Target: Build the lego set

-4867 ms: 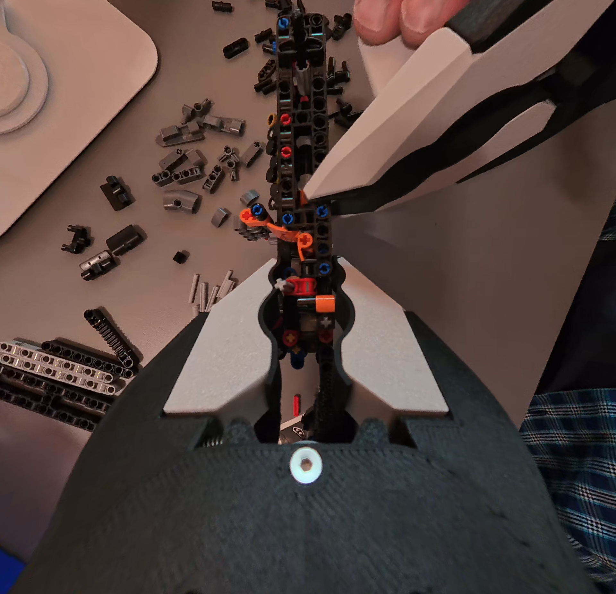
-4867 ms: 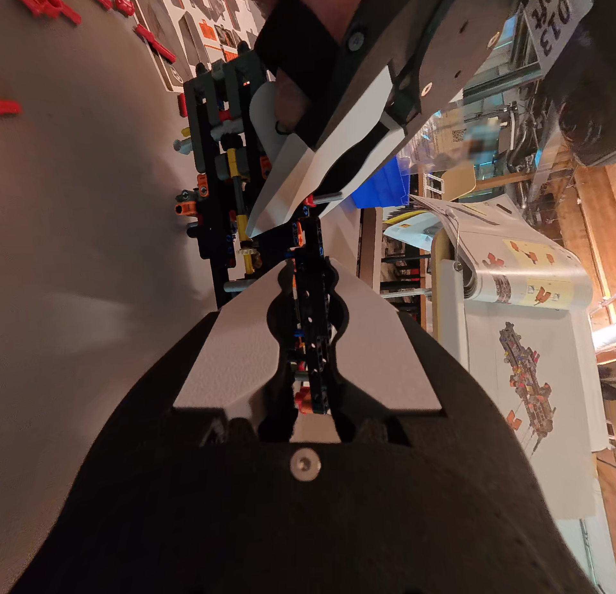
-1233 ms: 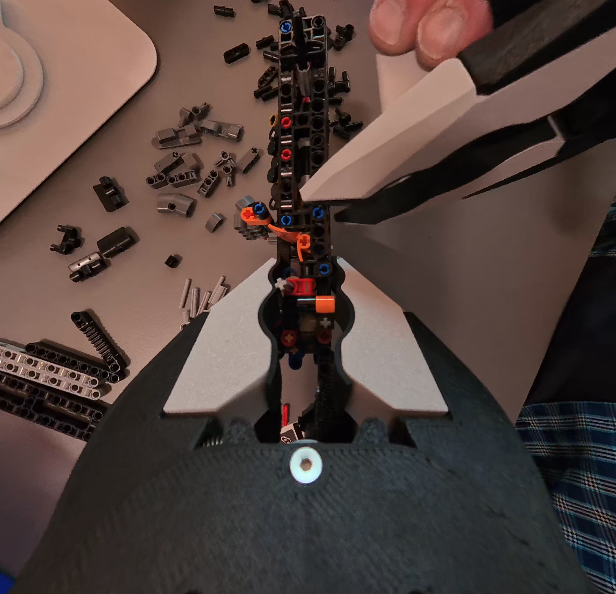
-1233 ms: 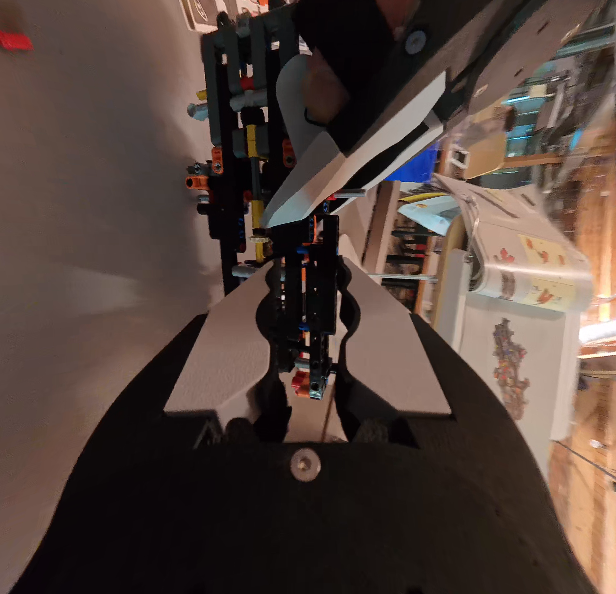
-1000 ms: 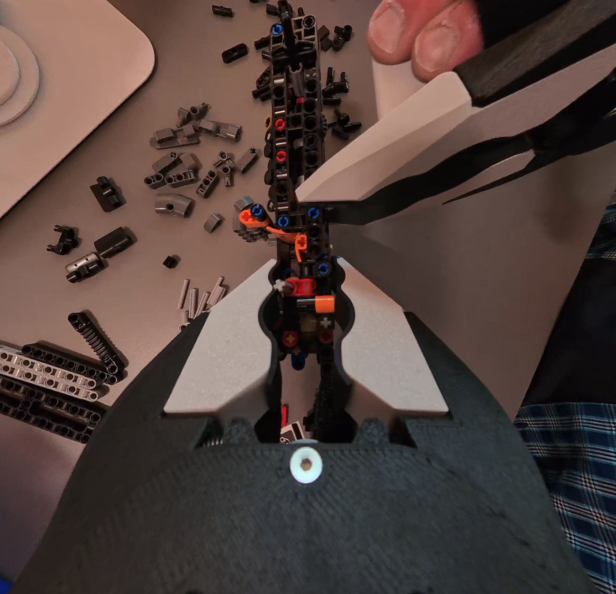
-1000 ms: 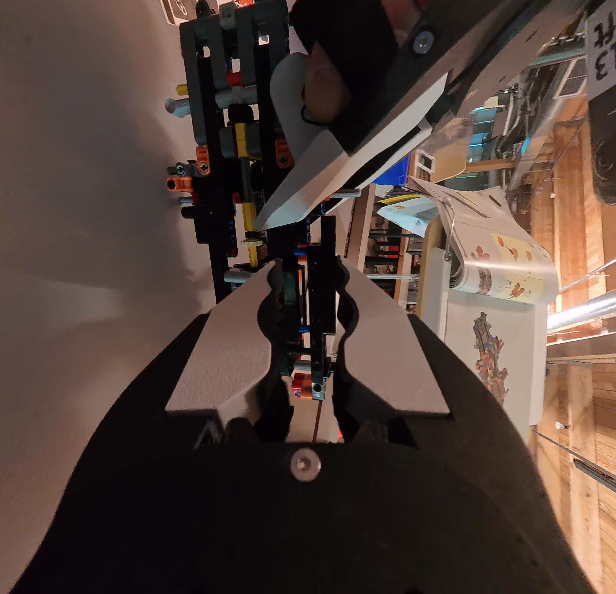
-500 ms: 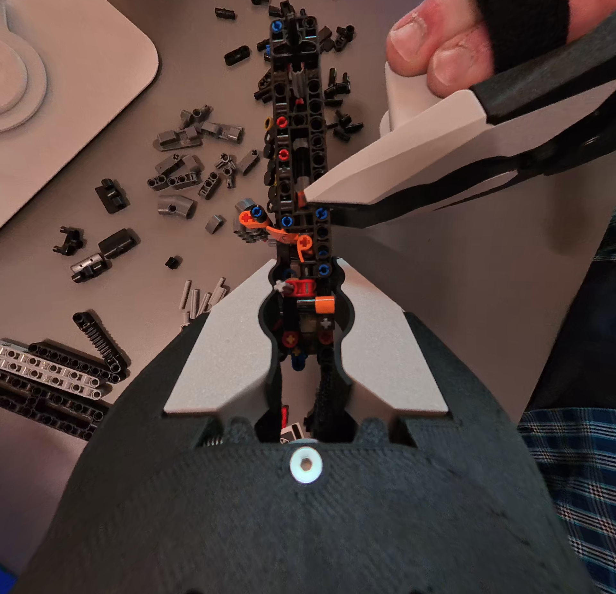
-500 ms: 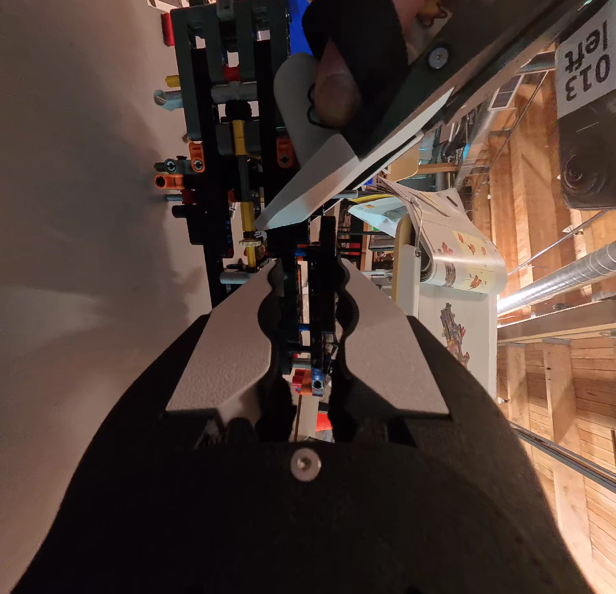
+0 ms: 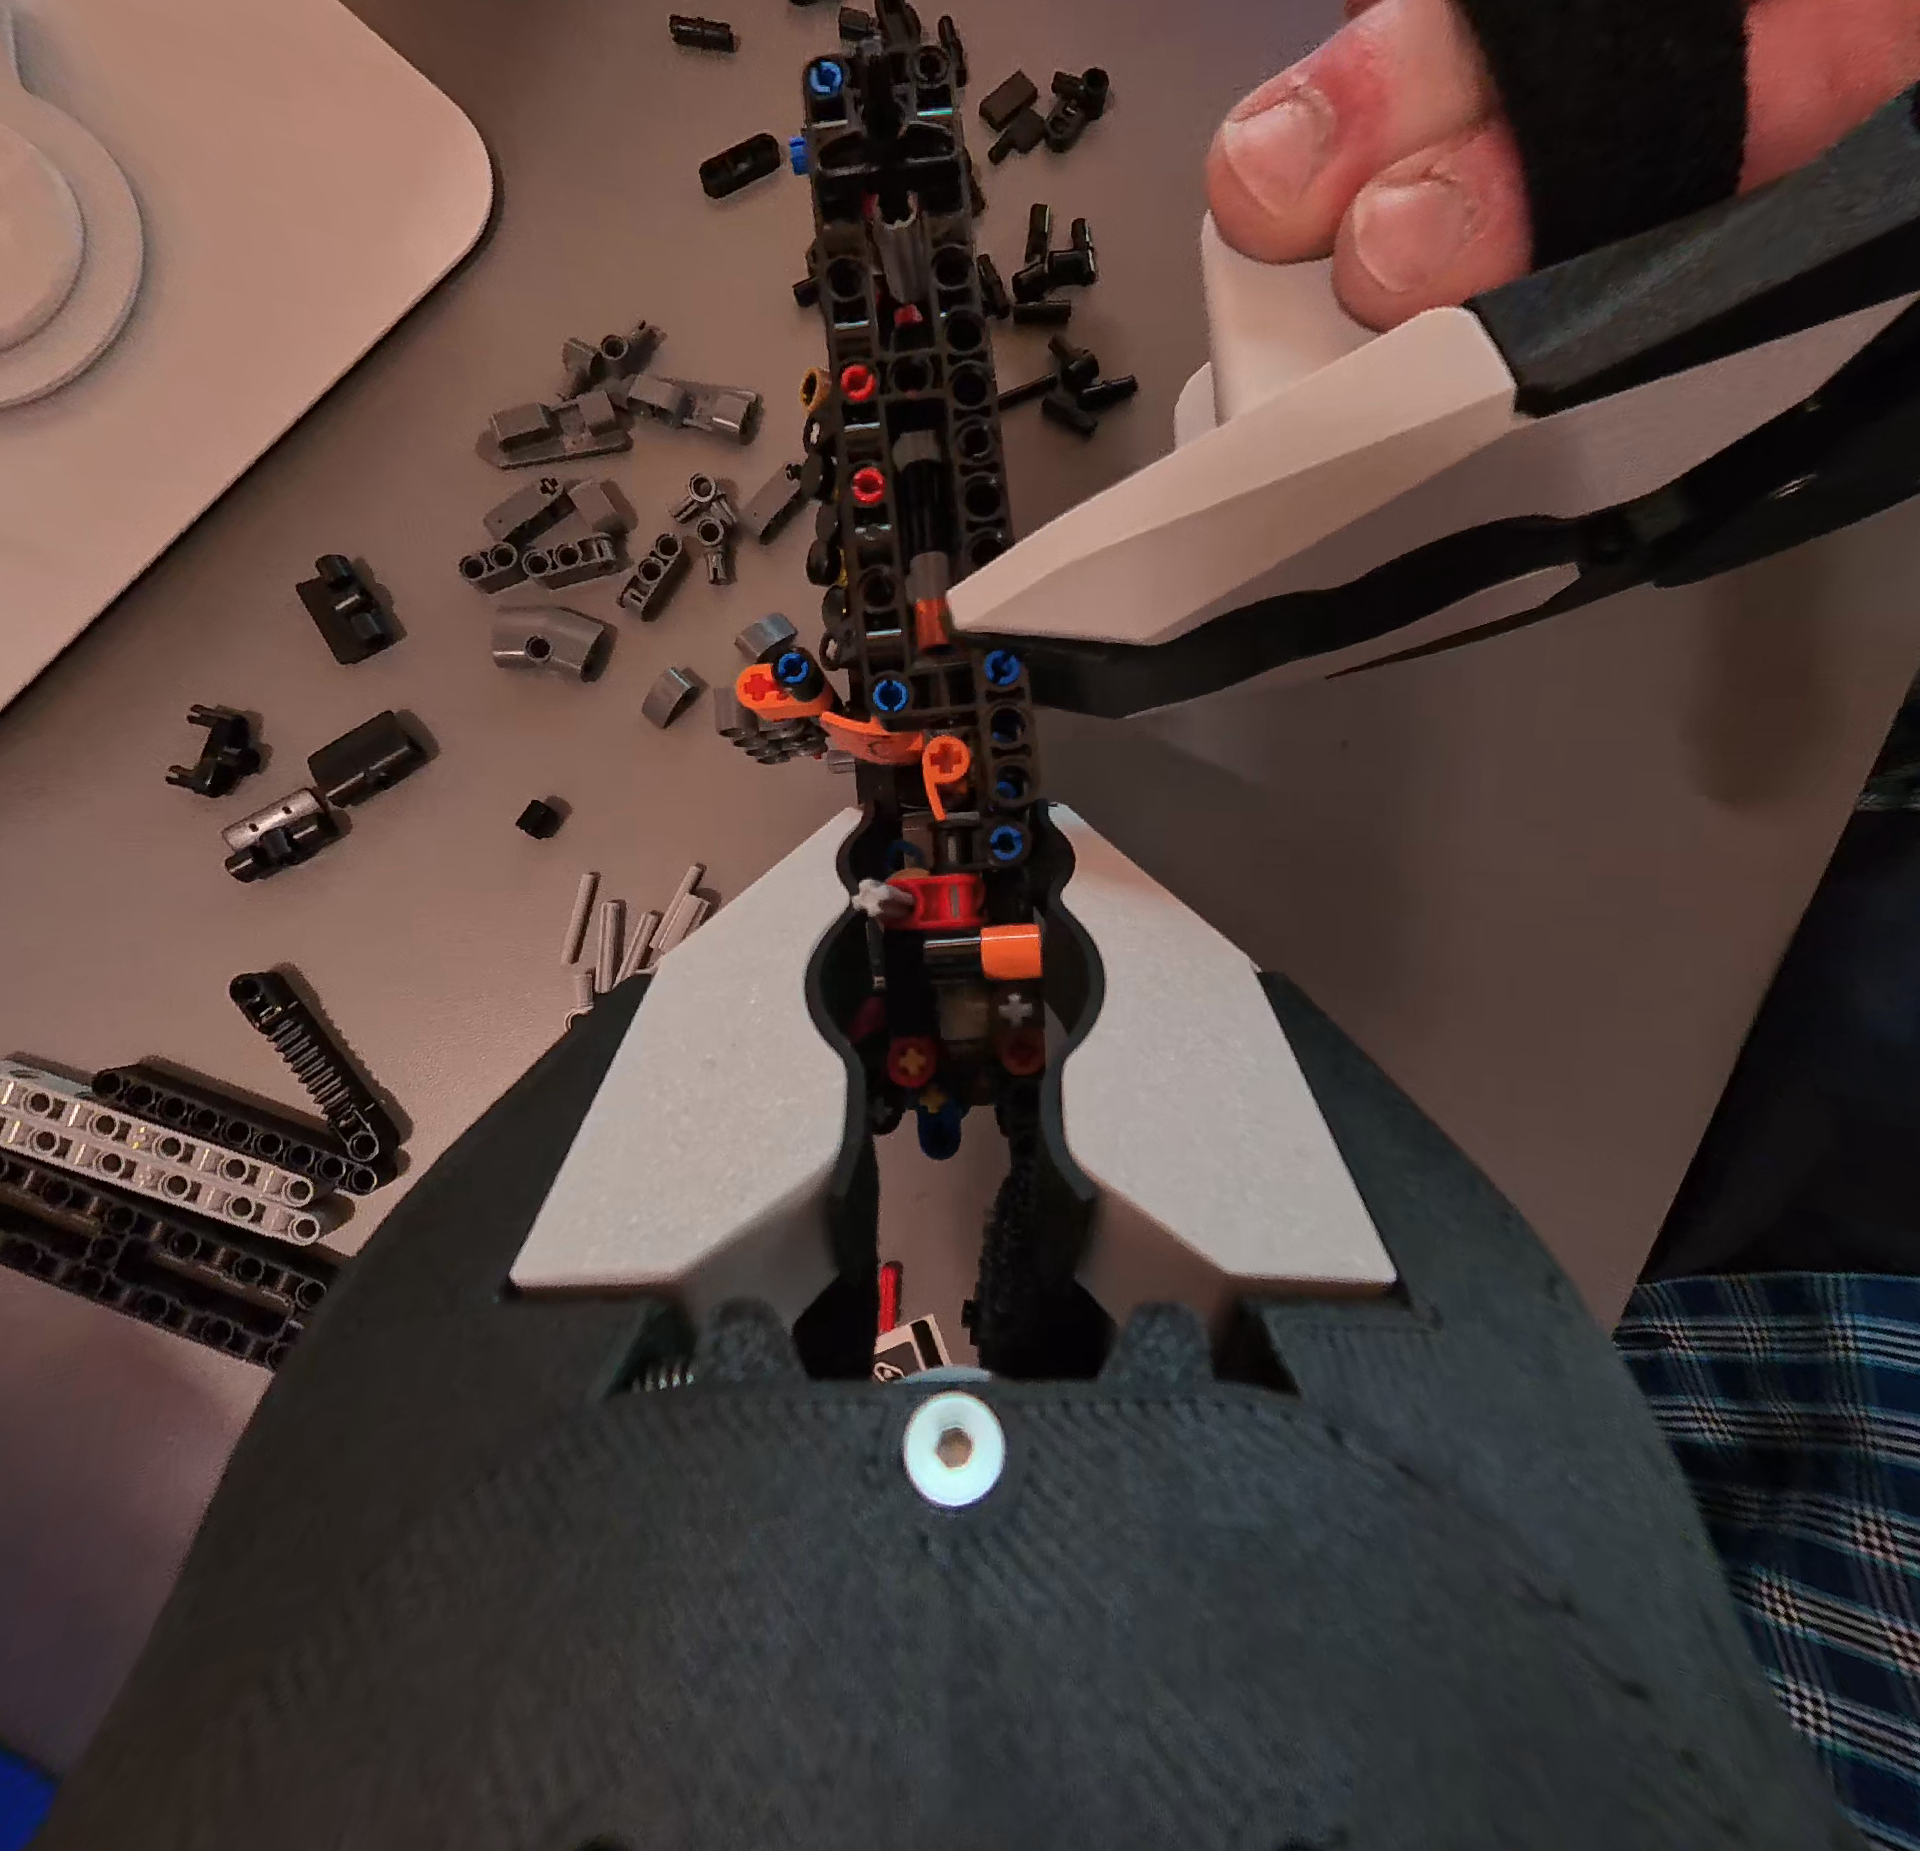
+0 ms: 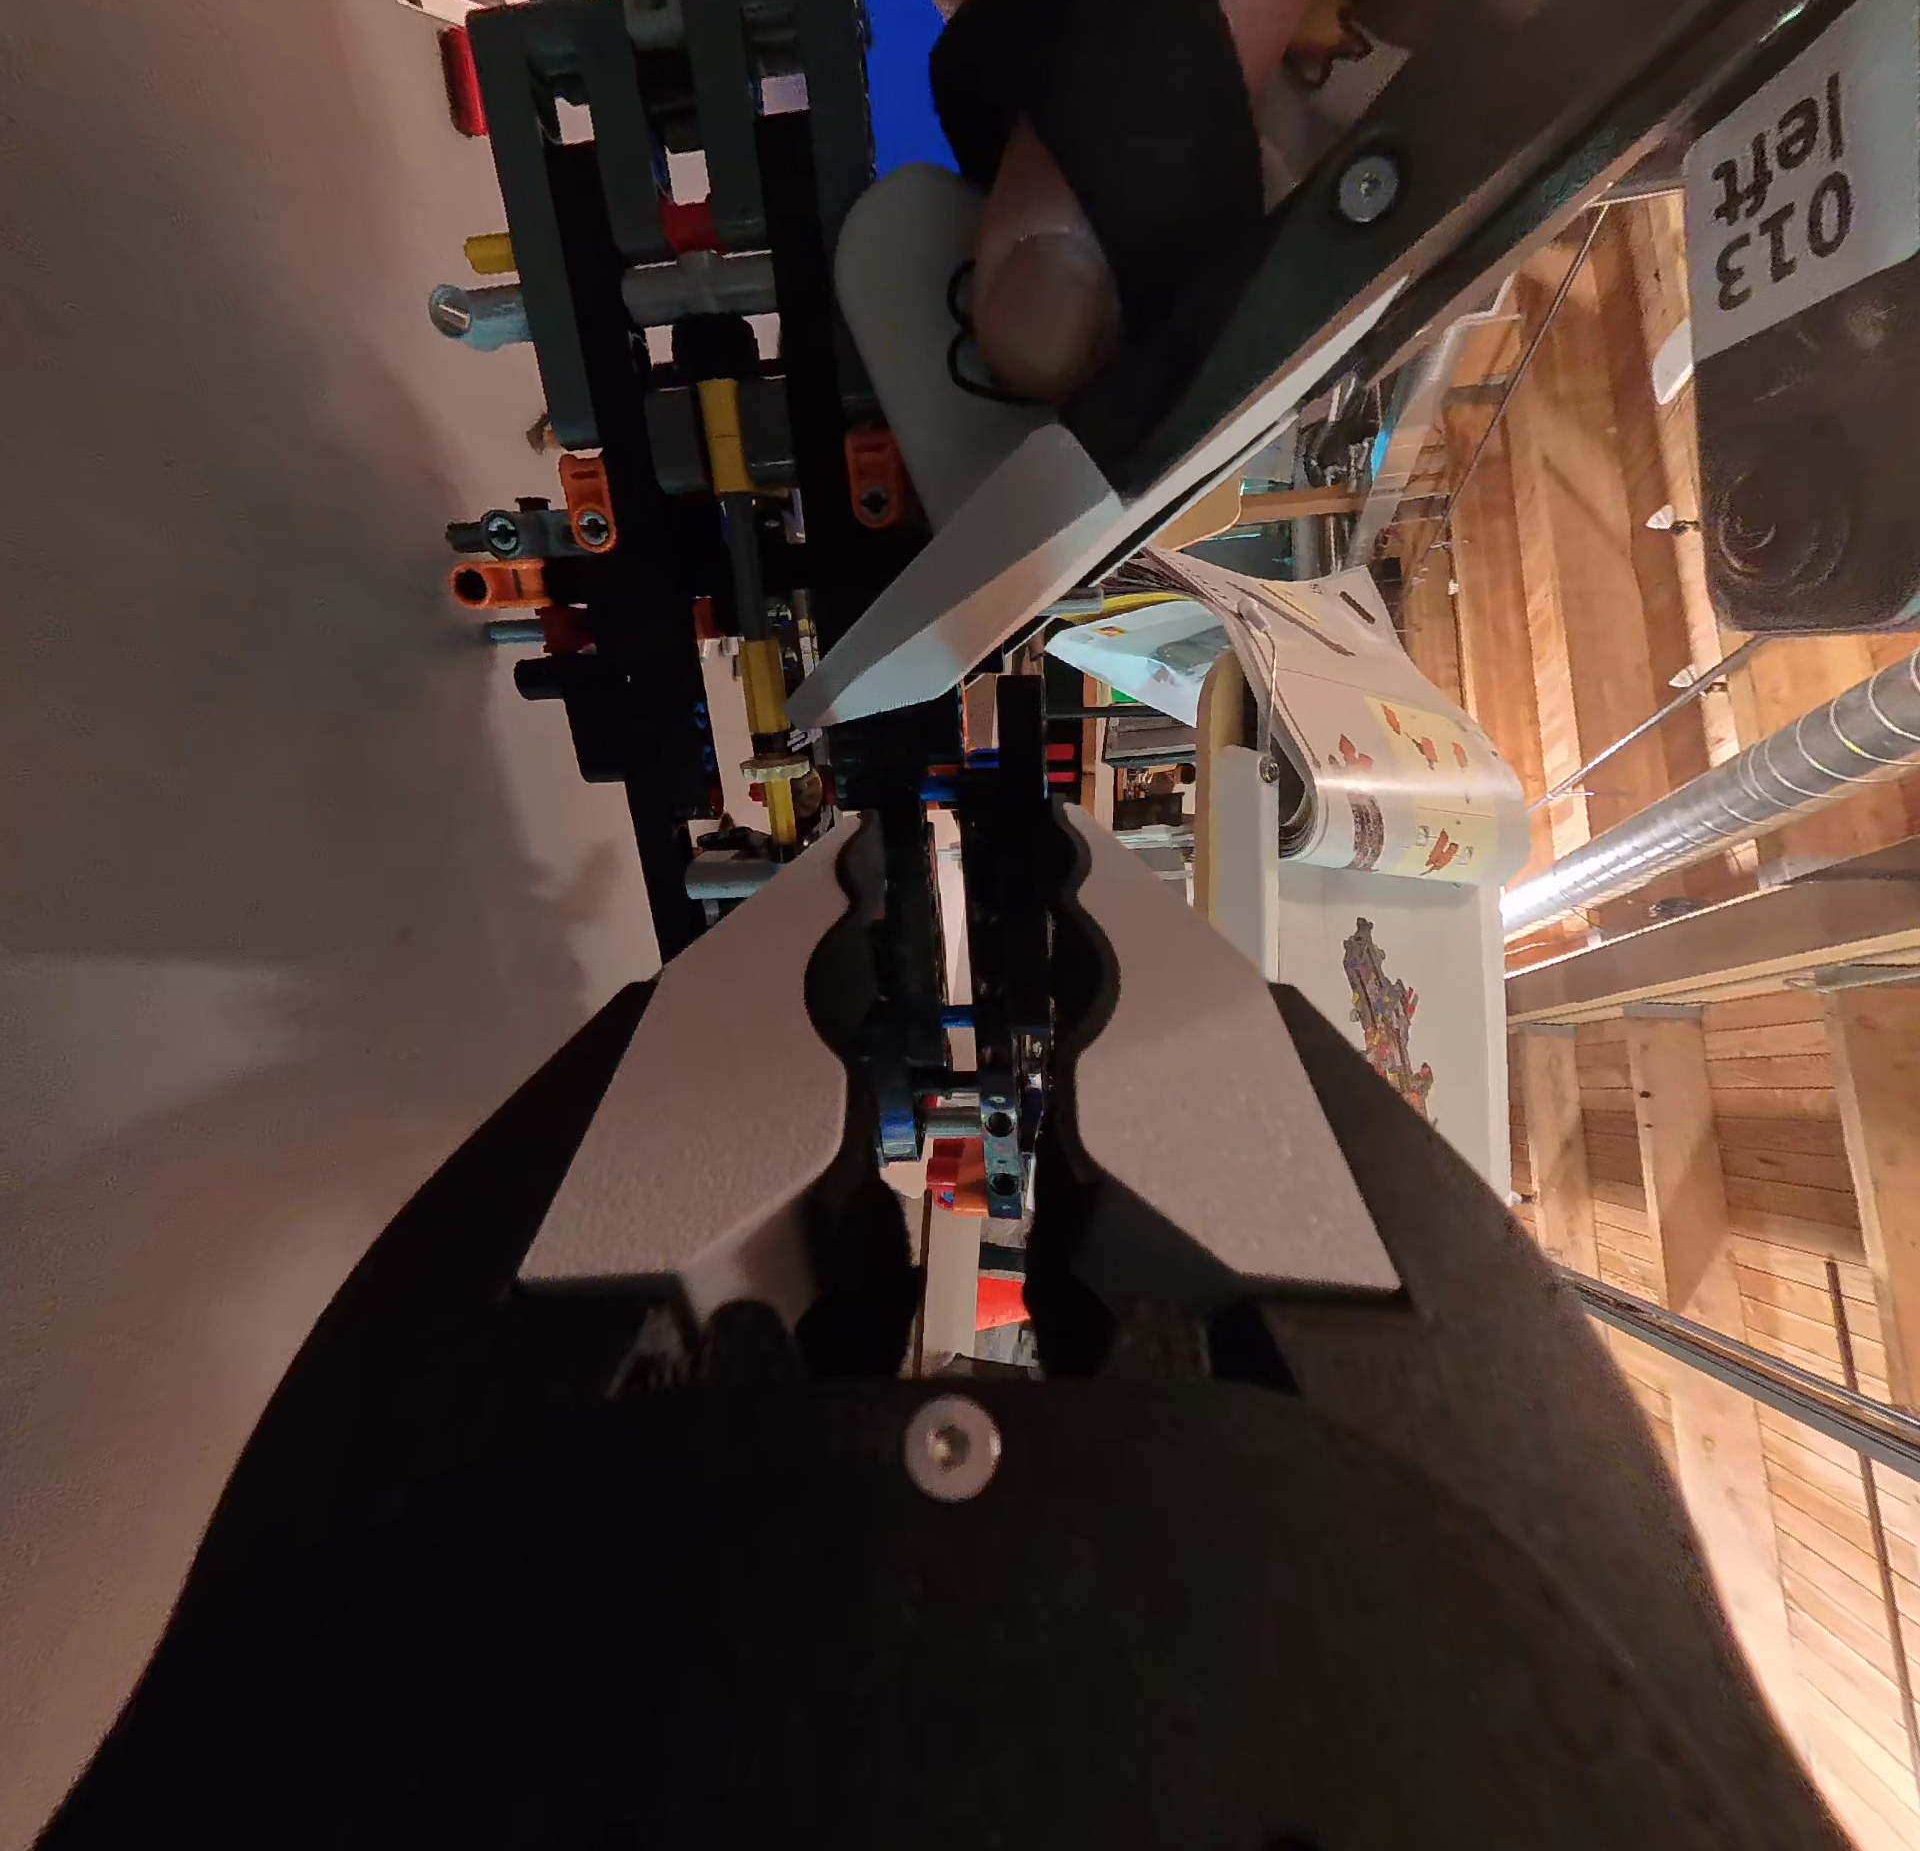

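A long black chassis (image 9: 920,471), partly built, is clamped by both the left gripper (image 9: 951,845) and the right gripper (image 10: 961,845); many loose parts (image 9: 582,554) at 10 o'clock remain unfitted.

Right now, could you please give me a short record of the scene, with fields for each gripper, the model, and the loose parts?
left gripper: shut on the lego model, gripping its near end between both fingers
right gripper: shut on the lego model, coming from the side
lego model: long black beam frame with red, blue and orange pins, held above the table
loose parts: grey and black connectors scattered on the table, left of the model
long beams: black and grey, stacked at the left edge
person's hand: on the right gripper's handle
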Tool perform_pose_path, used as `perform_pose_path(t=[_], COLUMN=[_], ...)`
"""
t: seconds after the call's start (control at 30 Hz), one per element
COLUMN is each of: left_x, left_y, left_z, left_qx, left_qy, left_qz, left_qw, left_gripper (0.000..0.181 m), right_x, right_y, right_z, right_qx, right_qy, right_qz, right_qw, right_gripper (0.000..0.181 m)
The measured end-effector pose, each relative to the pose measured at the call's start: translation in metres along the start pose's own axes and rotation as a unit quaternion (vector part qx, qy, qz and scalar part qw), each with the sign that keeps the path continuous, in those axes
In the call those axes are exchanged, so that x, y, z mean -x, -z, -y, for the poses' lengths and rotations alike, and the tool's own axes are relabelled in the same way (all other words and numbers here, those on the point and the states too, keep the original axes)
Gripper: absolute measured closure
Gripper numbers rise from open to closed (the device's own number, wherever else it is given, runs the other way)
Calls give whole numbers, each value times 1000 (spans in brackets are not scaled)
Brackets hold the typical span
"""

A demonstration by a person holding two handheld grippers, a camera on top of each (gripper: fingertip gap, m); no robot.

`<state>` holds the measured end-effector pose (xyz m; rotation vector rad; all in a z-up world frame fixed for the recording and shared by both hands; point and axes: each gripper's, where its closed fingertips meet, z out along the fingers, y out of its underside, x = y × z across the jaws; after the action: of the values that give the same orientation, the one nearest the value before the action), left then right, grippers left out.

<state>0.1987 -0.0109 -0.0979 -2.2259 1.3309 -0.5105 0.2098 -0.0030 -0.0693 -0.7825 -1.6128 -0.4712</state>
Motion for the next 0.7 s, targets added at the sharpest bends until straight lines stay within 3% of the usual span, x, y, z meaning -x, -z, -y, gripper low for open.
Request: perform_pose_path(t=[0.7], left_x=[0], left_y=[-1], left_z=[1], left_qx=[-7], left_qy=[7], left_qz=[-2], left_qw=[1000], left_gripper=[155], right_x=[-1], right_y=[-1], right_z=[-1], right_qx=[12], right_qy=[-12], right_qz=[-12], right_qw=[1000], right_gripper=[155])
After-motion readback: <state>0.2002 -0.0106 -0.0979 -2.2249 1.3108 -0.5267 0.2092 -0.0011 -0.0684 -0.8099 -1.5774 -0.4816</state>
